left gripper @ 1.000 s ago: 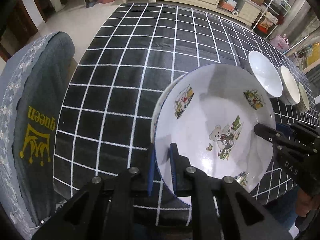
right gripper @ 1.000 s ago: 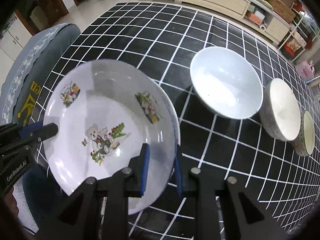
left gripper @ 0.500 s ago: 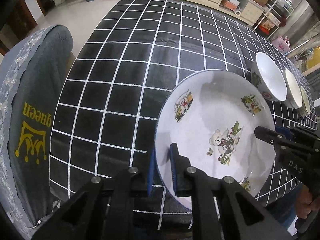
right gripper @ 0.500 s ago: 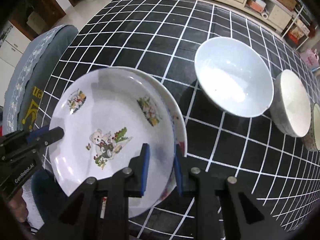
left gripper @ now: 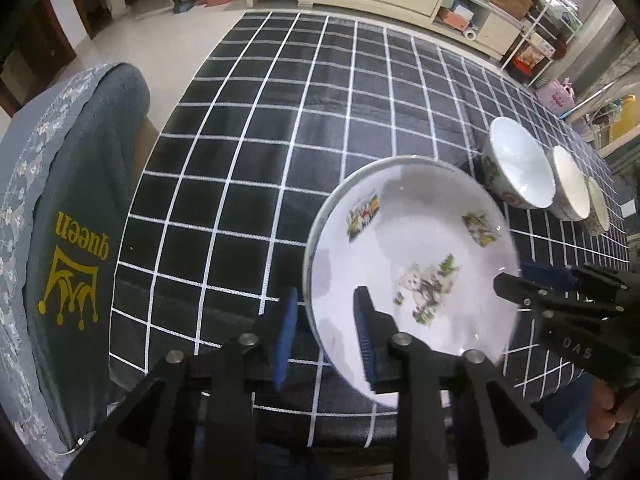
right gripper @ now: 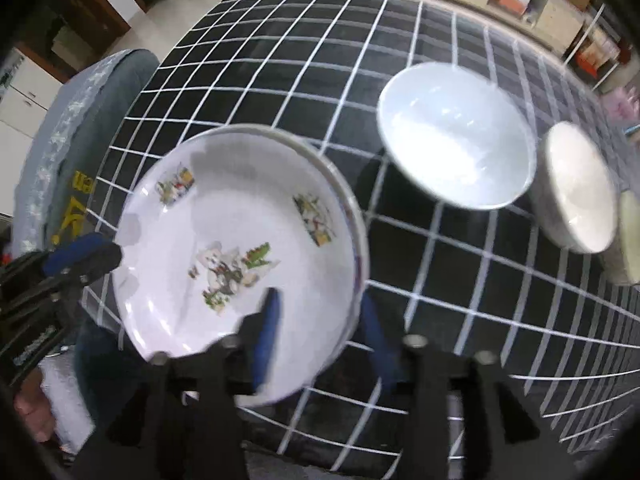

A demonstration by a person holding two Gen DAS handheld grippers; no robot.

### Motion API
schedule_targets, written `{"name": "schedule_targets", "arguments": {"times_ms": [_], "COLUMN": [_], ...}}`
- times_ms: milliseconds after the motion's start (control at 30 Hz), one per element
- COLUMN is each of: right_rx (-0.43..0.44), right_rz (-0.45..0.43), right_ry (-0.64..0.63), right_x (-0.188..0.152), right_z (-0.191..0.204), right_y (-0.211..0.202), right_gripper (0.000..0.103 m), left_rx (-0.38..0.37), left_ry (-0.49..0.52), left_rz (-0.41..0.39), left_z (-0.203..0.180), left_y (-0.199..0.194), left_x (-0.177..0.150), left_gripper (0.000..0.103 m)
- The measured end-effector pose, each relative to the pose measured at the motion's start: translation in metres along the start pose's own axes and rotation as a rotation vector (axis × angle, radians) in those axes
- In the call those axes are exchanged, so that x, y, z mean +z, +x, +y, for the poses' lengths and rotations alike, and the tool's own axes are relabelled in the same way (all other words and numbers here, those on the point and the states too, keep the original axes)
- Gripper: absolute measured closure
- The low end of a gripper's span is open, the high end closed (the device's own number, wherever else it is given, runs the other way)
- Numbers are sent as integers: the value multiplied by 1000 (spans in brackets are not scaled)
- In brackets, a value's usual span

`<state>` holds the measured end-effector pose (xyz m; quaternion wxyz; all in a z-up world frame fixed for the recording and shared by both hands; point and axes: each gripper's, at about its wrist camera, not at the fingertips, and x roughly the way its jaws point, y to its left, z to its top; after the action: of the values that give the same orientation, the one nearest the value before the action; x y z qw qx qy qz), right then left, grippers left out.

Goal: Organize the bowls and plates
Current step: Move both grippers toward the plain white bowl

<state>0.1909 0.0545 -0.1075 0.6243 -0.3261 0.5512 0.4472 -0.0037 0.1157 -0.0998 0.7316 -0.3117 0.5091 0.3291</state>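
While both pairs of fingers spread open, the left gripper (left gripper: pixel 325 326) and right gripper (right gripper: pixel 316 326) straddle opposite rims of the plate (left gripper: pixel 412 268), pads clear. It lies stacked on another plate on the checked bench (left gripper: pixel 280 120); glossy bowls (right gripper: pixel 456 136) line up rightward.

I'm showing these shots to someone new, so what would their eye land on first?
Probably the white plate with a teddy bear print, lying at the near edge of the black checked tablecloth with another plate's rim showing under it. The left gripper and right gripper straddle opposite rims, jaws opening. Three bowls line up to its right.
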Motion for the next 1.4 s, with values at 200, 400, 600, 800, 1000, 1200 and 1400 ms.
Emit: {"name": "schedule_targets", "arguments": {"times_ms": [200, 400, 600, 800, 1000, 1200, 1400], "right_rx": [41, 80, 97, 122, 146, 147, 131], "right_rz": [-38, -70, -106, -109, -97, -72, -56], "right_ry": [14, 64, 104, 159, 209, 237, 222], "right_x": [2, 10, 24, 43, 63, 83, 94], "right_z": [-15, -43, -72, -104, -127, -143, -151], "right_y": [-21, -44, -64, -67, -55, -28, -6], "right_gripper": [43, 43, 43, 43, 43, 43, 51], "left_rx": [-46, -97, -134, -145, -161, -158, -155], "left_ry": [35, 82, 117, 156, 171, 168, 165], "left_rz": [-11, -28, -26, -20, 2, 28, 66], "left_z": [-18, -48, -79, -108, -128, -135, -137], "left_y": [-14, -29, -31, -23, -5, 24, 56], "left_x": [5, 22, 51, 81, 105, 127, 138], "left_gripper": [73, 69, 69, 69, 69, 69, 70]}}
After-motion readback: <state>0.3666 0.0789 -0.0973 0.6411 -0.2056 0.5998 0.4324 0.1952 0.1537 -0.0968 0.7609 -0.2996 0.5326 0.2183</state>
